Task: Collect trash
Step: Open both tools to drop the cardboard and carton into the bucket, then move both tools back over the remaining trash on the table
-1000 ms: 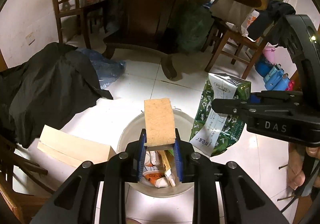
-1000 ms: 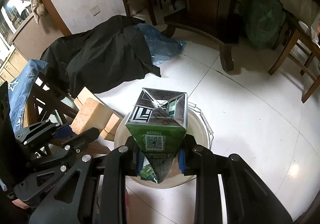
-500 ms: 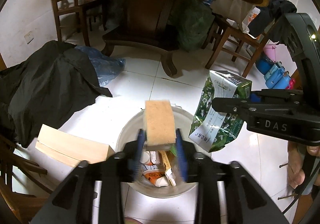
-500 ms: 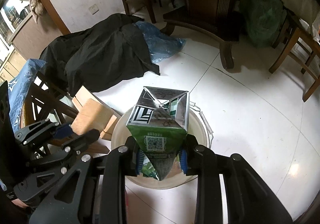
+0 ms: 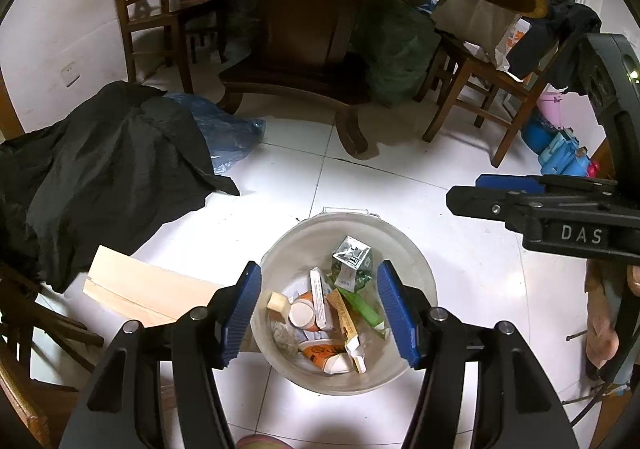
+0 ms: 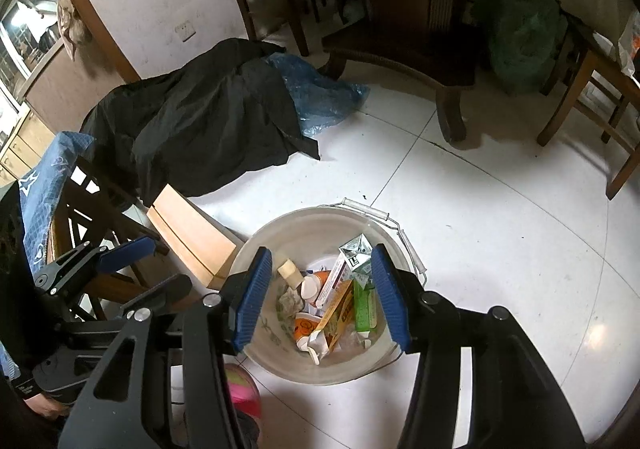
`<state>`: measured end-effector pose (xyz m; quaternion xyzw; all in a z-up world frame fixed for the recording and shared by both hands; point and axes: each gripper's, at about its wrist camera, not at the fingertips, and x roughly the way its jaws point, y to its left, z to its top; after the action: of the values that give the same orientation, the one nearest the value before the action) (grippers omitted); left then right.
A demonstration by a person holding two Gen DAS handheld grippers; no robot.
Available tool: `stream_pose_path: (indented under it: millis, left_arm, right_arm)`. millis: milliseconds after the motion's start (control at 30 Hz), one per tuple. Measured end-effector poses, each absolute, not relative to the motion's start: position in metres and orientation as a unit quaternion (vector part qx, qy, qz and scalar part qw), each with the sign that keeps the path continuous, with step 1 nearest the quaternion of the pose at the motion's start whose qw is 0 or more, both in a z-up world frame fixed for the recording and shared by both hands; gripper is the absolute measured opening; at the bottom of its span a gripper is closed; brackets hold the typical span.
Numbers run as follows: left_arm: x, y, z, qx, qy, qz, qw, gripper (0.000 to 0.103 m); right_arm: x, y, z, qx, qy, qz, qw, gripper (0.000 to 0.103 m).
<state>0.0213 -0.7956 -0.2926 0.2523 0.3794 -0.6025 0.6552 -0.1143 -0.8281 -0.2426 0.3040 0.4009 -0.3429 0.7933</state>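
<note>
A white bucket (image 5: 416, 261) stands on the tiled floor and holds trash; it also shows in the right wrist view (image 6: 316, 225). Inside lie a tan sponge block (image 5: 278, 302), a green and silver carton (image 5: 352, 259), small cups and flat packets. The same sponge (image 6: 291, 273) and carton (image 6: 354, 255) show in the right wrist view. My left gripper (image 5: 320, 313) is open and empty above the bucket. My right gripper (image 6: 322, 297) is open and empty above it too, and shows side-on in the left wrist view (image 5: 532, 201).
A pale wooden board (image 5: 140, 289) lies left of the bucket. Black cloth (image 5: 100, 169) over a blue plastic bag (image 5: 228, 129) lies further left. A wooden table base (image 5: 304, 61), chairs (image 5: 480, 89) and a green bag (image 5: 392, 49) stand behind.
Both grippers have opened. The sponge has dropped from the left gripper and the carton from the right gripper into the bucket.
</note>
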Motion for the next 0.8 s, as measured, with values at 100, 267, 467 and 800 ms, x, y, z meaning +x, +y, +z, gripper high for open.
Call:
stream_pose_path:
  millis: [100, 267, 467, 800]
  left_arm:
    - [0.023, -0.794, -0.292, 0.252, 0.379, -0.602, 0.657, 0.061]
    - [0.027, -0.79, -0.284, 0.248, 0.377, -0.599, 0.661, 0.061]
    - [0.036, -0.769, -0.262, 0.237, 0.365, -0.597, 0.674, 0.065]
    - [0.096, -0.659, -0.181, 0.188, 0.325, -0.575, 0.727, 0.071]
  right_arm:
    - [-0.117, -0.827, -0.242, 0.303, 0.399, -0.347, 0.793, 0.05]
    - [-0.117, -0.825, -0.238, 0.297, 0.397, -0.348, 0.795, 0.05]
    - [-0.114, -0.808, -0.21, 0.269, 0.373, -0.351, 0.816, 0.063]
    - [-0.063, -0.742, -0.132, 0.192, 0.307, -0.3, 0.883, 0.077]
